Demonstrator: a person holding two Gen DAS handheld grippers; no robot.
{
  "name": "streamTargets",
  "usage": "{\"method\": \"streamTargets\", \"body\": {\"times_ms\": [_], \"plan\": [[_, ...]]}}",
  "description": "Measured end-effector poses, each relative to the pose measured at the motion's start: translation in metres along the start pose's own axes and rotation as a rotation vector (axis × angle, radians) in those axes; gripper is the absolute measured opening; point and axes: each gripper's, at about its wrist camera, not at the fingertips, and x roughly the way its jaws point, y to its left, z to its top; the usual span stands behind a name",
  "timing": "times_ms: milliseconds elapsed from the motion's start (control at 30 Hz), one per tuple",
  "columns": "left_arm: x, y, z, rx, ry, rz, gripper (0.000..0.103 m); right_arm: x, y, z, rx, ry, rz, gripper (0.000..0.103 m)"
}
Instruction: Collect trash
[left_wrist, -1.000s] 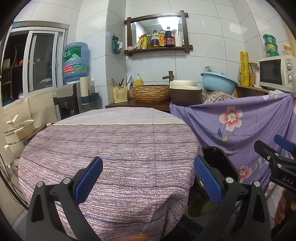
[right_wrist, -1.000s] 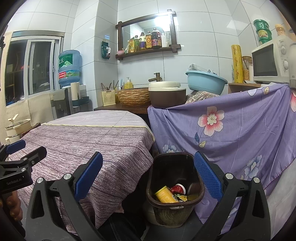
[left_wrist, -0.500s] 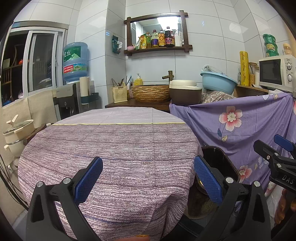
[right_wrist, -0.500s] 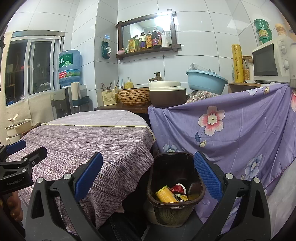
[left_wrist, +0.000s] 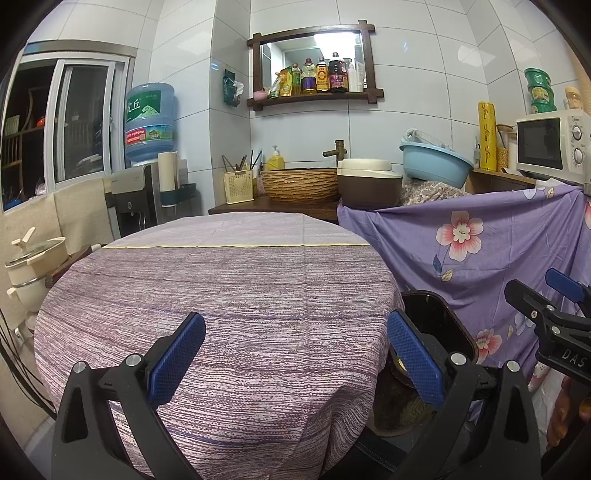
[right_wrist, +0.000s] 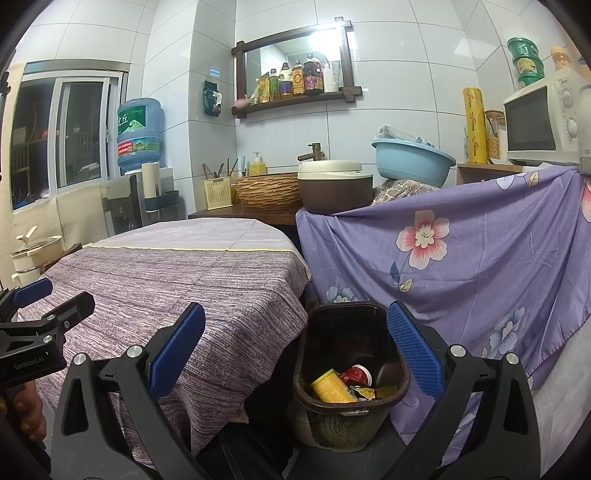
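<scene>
Left gripper (left_wrist: 295, 354) jaws wide, empty, over striped tabletop (left_wrist: 229, 295). Right gripper (right_wrist: 295, 347) jaws wide, empty; bin (right_wrist: 351, 400) with trash (right_wrist: 341, 384) between jaws.

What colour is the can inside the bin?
Yellow. The can lies in the dark brown bin, clearest in the right wrist view.

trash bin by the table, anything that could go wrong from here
The trash bin stands close between the table's cloth and the purple flowered sheet; a reaching gripper might snag either fabric. Both the left gripper and the right gripper are open and empty, so nothing can drop now.
</scene>
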Motion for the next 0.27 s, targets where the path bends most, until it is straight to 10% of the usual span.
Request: {"method": "streamTargets", "body": {"times_ms": [267], "plan": [[-0.0010,-0.0002,-0.0003,0.007,-0.004,-0.001,0.098,0.0014,0.0003,-0.0013,0.000,0.003,0.001,0.097]]}}
